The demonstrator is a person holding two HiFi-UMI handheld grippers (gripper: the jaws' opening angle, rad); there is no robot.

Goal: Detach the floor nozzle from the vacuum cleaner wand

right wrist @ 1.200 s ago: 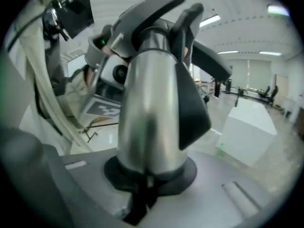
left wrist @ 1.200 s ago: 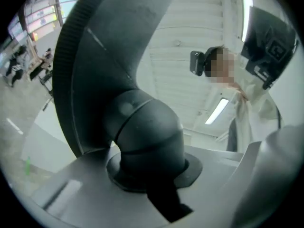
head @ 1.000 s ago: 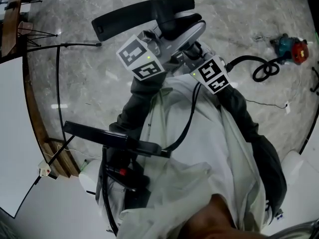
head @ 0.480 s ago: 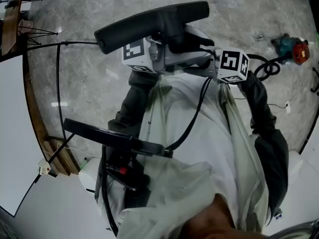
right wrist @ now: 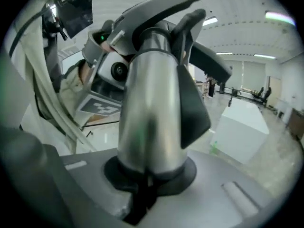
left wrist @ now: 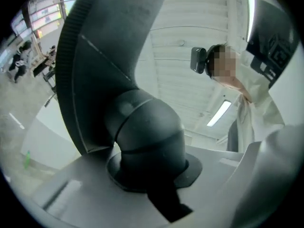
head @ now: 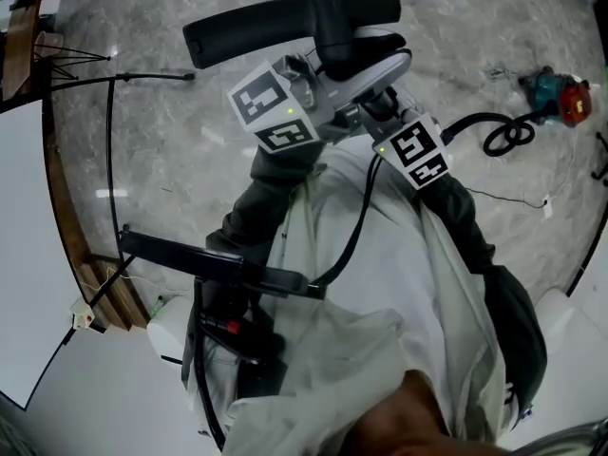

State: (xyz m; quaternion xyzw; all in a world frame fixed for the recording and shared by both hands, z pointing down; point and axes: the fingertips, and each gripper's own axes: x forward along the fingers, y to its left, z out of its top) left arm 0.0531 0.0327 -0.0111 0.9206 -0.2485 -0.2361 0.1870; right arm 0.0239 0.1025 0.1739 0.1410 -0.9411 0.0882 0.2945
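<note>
While floor nozzle point(head: 285, 22) hangs above marble floor point(head: 161, 160) | white panel point(head: 24, 255) left

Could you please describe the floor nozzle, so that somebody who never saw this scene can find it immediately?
In the head view, find the grey marble floor and the person's pale coat in the middle. Above the coat, at the picture's top, is the floor nozzle, a long, flat, black bar. Unlike the thinner black bar lower down, it meets the silver wand.

The black floor nozzle point(head: 285, 27), a long bar with a rounded elbow, is raised above the floor, roughly level, and seems joined to the silver wand point(right wrist: 152, 122).
</note>
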